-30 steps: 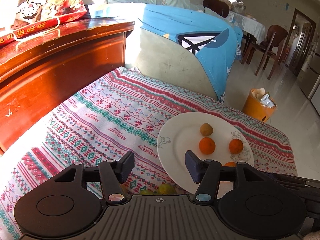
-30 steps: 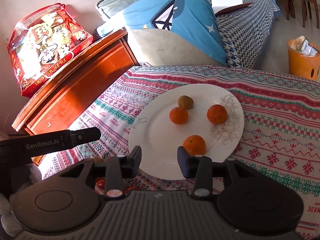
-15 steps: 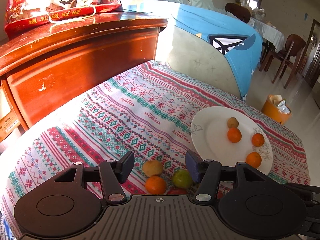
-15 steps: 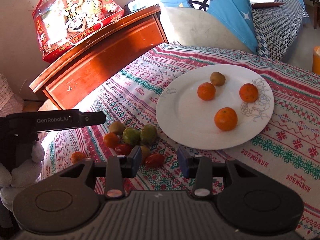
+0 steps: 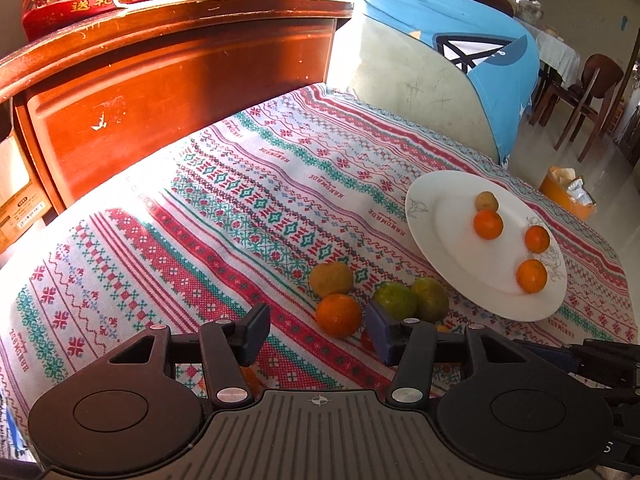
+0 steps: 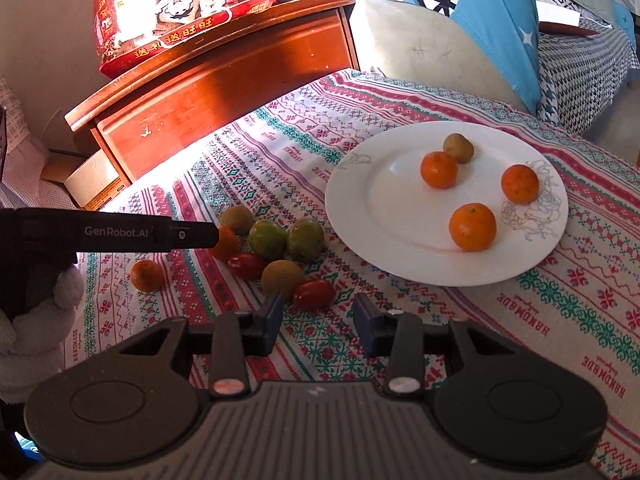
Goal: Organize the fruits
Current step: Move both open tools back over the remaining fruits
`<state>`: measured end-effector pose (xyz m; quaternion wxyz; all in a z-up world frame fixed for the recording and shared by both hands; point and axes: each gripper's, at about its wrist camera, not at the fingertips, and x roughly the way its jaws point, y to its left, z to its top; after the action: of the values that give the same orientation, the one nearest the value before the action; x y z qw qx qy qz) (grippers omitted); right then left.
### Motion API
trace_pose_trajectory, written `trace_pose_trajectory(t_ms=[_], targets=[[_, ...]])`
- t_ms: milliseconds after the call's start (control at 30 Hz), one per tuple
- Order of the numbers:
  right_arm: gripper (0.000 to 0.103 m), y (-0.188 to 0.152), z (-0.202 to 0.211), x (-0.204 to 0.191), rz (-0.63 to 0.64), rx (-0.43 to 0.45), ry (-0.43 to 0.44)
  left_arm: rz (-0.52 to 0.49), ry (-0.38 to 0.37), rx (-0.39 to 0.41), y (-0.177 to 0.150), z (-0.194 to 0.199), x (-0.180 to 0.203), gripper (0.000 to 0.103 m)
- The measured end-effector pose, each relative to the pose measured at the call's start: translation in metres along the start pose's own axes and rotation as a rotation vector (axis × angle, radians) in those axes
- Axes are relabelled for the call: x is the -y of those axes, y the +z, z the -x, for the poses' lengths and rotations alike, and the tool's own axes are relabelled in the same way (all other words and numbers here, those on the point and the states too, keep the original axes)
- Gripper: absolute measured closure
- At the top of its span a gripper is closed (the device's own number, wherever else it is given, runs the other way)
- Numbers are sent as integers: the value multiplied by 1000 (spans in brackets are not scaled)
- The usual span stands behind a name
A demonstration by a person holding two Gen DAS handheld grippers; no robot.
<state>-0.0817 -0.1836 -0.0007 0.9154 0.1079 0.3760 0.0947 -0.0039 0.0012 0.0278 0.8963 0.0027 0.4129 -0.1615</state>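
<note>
A white plate on the patterned cloth holds three oranges and a brownish fruit; it also shows in the left wrist view. Left of the plate lies a loose pile: green fruits, red tomatoes, brown fruits and oranges. One orange lies apart at the left. My left gripper is open and empty, just short of the pile. My right gripper is open and empty, just short of the nearest tomato.
A red-brown wooden cabinet stands behind the table with a red snack bag on top. A sofa with a blue cover lies beyond. An orange bin and chairs stand on the floor at the right.
Both grippers have drawn back and swung left from over the plate. The loose fruit pile has come into view in front of both. The jaws stay open.
</note>
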Motion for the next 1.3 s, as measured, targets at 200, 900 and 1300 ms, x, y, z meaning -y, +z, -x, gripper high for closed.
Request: trace_pose_trajectory(t_ms=[200,900,1300], targets=[[65,0,-5,-5,39,3,-13,10,-22,-7,-1,-7,0,59],[78,3,-21,-11,84,0,-13,40,-61,-42,-3,-29,-1,68],[78,4,-21,-12,69,-2,-7,17,-68,-34,-4,-31,3,76]])
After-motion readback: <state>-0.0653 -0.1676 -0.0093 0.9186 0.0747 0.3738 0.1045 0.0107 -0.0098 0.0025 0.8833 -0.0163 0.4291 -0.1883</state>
